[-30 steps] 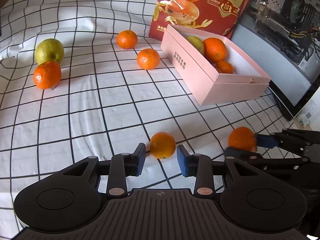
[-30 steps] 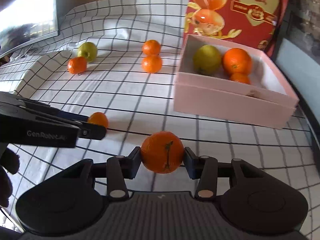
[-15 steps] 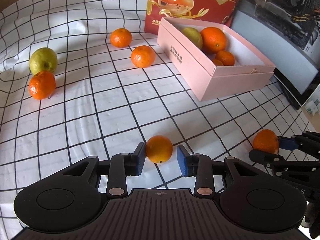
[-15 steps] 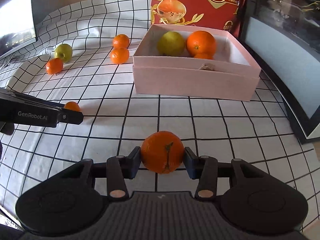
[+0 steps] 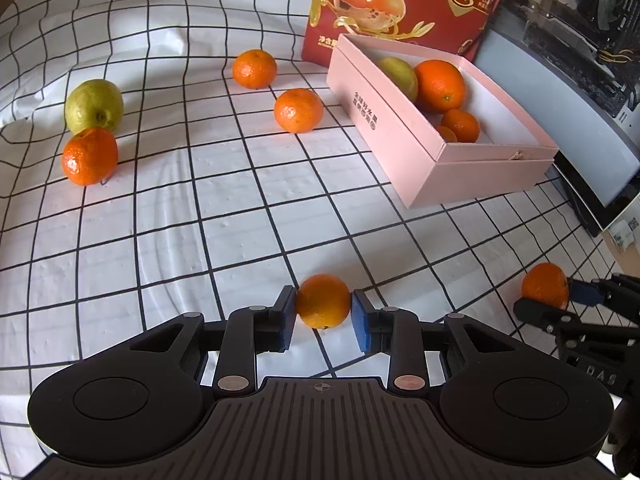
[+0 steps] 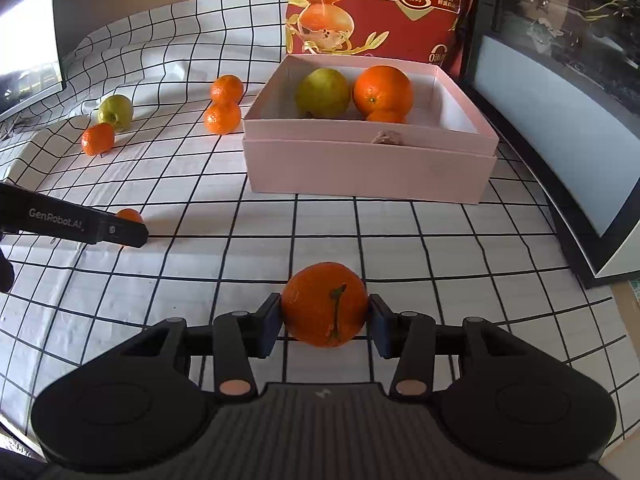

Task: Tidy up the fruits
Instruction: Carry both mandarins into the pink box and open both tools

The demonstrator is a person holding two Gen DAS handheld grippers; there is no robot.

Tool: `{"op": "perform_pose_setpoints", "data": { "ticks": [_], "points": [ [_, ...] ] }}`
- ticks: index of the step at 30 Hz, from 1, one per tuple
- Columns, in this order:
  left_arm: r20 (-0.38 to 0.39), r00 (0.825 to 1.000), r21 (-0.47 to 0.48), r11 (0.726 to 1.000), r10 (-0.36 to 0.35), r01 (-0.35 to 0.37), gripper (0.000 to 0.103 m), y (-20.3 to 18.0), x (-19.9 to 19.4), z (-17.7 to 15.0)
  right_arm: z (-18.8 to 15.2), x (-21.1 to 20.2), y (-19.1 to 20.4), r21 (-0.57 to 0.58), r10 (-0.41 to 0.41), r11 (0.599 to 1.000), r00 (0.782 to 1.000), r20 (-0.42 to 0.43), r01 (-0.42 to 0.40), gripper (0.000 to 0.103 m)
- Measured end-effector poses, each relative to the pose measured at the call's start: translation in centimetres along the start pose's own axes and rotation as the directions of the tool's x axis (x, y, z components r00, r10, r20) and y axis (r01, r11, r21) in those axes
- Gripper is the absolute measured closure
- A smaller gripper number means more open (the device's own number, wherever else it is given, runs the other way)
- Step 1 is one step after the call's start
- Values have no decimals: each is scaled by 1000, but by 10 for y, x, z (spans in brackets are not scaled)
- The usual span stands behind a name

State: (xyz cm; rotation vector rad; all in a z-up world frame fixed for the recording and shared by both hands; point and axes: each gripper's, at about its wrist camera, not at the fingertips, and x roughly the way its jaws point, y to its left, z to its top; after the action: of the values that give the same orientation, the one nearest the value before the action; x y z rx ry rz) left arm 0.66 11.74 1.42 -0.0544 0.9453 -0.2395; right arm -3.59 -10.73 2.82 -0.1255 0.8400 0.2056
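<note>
A small orange [image 5: 323,300] rests on the checked cloth between the pads of my left gripper [image 5: 323,314]. Its jaws are closing and both pads touch the fruit's sides. My right gripper [image 6: 324,316] is shut on a mandarin [image 6: 324,300] with a green stem, held above the cloth in front of the pink box [image 6: 360,168]. In the box lie a green fruit [image 6: 322,92], a large orange [image 6: 382,90] and smaller mandarins. Loose on the cloth are two mandarins [image 5: 254,69] [image 5: 298,110], a green fruit [image 5: 94,105] and another mandarin [image 5: 89,156].
A red snack bag [image 5: 400,0] stands behind the box. A dark-framed panel [image 6: 560,140] lines the right side, and a screen [image 6: 28,52] stands at far left. Open cloth lies between the grippers and the box.
The left jaws have narrowed onto the small orange, which was loose between them before. The right gripper with its mandarin has swung to face the box more squarely.
</note>
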Motion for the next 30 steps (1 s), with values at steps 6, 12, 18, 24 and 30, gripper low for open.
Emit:
{"op": "perform_pose_setpoints", "data": {
  "ticks": [6,12,18,24,30],
  "points": [
    [3,999,-36,999,-38,38,71,-5,-1,-3,8,-3,-12,-6,-7,1000,1000,11,7,58],
    [76,986,-33,988,-147,150,71,-31,-16,7,30,-8,-31,-10,-21,1000,999,47,21,58],
    [187,965,31,983,-186,183,71,-66,-29,59,87,-21,-51,-37,-21,999,987,157,28,58],
    [212,961,81,983,-180,166,71,-92,-21,111,151,-19,-73,-52,3,999,977,212,8,58],
    [161,974,58,987,-157,149,71,-97,-6,155,195,-6,-87,-76,34,997,980,198,-19,58]
  ]
}}
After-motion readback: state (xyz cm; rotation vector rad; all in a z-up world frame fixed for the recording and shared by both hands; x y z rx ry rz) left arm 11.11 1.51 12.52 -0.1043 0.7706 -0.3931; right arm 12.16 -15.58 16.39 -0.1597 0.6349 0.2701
